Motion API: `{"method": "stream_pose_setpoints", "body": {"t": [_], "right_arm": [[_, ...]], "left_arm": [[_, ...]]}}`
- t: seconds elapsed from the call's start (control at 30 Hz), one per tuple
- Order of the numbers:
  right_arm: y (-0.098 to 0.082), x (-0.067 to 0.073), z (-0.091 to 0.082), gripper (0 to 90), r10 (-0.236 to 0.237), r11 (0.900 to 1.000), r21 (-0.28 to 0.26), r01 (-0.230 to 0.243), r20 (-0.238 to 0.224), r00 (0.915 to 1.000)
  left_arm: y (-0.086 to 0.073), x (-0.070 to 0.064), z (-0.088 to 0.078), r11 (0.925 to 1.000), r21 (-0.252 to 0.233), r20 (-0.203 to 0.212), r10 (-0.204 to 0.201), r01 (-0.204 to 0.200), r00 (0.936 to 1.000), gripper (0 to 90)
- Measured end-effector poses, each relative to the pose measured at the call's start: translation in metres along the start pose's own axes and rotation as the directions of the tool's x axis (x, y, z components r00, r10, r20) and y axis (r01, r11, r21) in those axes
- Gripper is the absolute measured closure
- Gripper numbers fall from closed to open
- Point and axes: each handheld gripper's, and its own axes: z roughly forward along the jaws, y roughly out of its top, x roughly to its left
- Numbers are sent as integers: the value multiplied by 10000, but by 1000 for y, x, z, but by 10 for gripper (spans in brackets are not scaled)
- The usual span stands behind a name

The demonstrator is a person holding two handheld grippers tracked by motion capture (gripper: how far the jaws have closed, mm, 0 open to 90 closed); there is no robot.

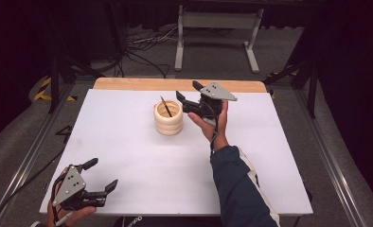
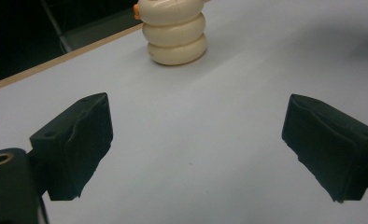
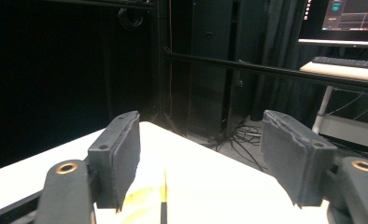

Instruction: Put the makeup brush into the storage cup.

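1. Step in hand, by my read: right hand-held gripper point(image 1: 187, 94) letting go of the thin dark pencil point(image 1: 165, 106) in the cream ribbed ring-stack cup point(image 1: 168, 117). Jaws spread w/ nothing between the pads.
2. To do it well: back off up & away from the cup; don't clip the pencil end that sticks above the rim, or it tips out.
3. Keep the cup from sliding on the white table point(image 1: 128, 156); no sideways nudge.
4. Pencil leans inside the cup, just below & ahead of the right jaws, apart from them; seen low between them point(image 3: 164, 196) in the right gripper view.
5. Left hand-held gripper point(image 1: 102, 174) spread, empty, at the near left table edge, well apart from the cup point(image 2: 175, 35).
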Motion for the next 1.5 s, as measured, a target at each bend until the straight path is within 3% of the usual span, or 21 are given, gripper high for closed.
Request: {"method": "stream_pose_setpoints", "body": {"t": [0.23, 0.63, 1.03, 1.23, 1.5], "right_arm": [[2, -3, -11, 151, -289, 9995, -89, 292, 350, 9990], [5, -4, -27, 58, -885, 9961, 58, 883, 785, 9930], [2, -6, -43, 39, -1519, 9883, 287, 1498, 1017, 9831], [1, -10, -52, 33, -1322, 9912, 186, 1310, 1127, 9848], [0, -13, -68, 37, -1659, 9860, 85, 1663, 1354, 9768]], "left_arm": [[0, 0, 2, 10000, 96, 47, 7, -8, 10000, 95], [0, -1, 3, 9999, 124, 62, 82, -83, 9999, 93], [1, -1, 4, 9997, 179, 50, 150, -151, 9999, 92], [0, -2, 5, 9997, 210, 80, 127, -129, 9999, 92], [0, -2, 5, 9995, 256, 106, 164, -167, 9998, 92]]}}
